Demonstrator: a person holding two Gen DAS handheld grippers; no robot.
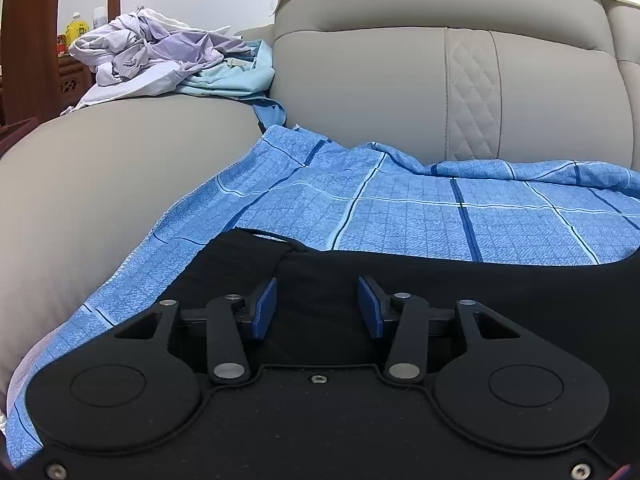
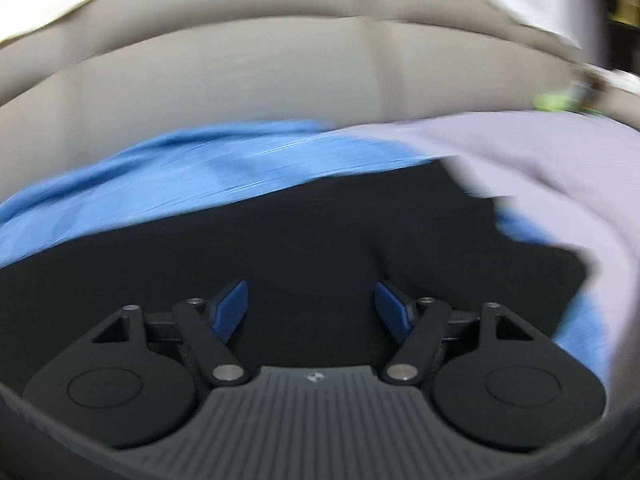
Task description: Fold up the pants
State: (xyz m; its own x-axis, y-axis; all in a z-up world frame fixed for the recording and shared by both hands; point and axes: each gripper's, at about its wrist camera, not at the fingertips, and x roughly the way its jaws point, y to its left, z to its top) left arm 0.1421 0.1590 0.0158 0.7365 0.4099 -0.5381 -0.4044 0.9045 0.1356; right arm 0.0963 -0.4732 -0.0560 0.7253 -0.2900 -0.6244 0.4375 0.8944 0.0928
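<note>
My left gripper [image 1: 317,306]: the jaws stand apart, with nothing between the two blue pads [image 1: 265,308]; they sit low over the black cloth.
My right gripper [image 2: 311,307]: the jaws are spread wide and hold nothing; this view is blurred, so small details I cannot tell.
Black pants [image 1: 440,292]: they lie flat right under and ahead of my left jaws, and reach far to the right of them. One corner with a folded edge [image 1: 256,240] sits just ahead-left of the jaws. In the right wrist view the same dark cloth [image 2: 304,240] fills the space ahead of and around my right jaws.
Blue checked sheet [image 1: 400,208]: it is spread under the pants, and shows beyond my left jaws and to their left side. In the right view it is a blue band [image 2: 168,176] beyond the jaws.
Sofa [image 1: 360,80]: the grey backrest rises far ahead of my left jaws, and the armrest [image 1: 100,184] is to their left.
Heap of clothes [image 1: 160,56]: pale lilac and light blue pieces, on top of the armrest, far ahead-left of my left jaws, well apart from the pants.
Lilac cloth [image 2: 560,184]: ahead-right of my right jaws; its edge lies over the pants there.
Yellow bottle [image 1: 77,26]: behind the heap, far left.
</note>
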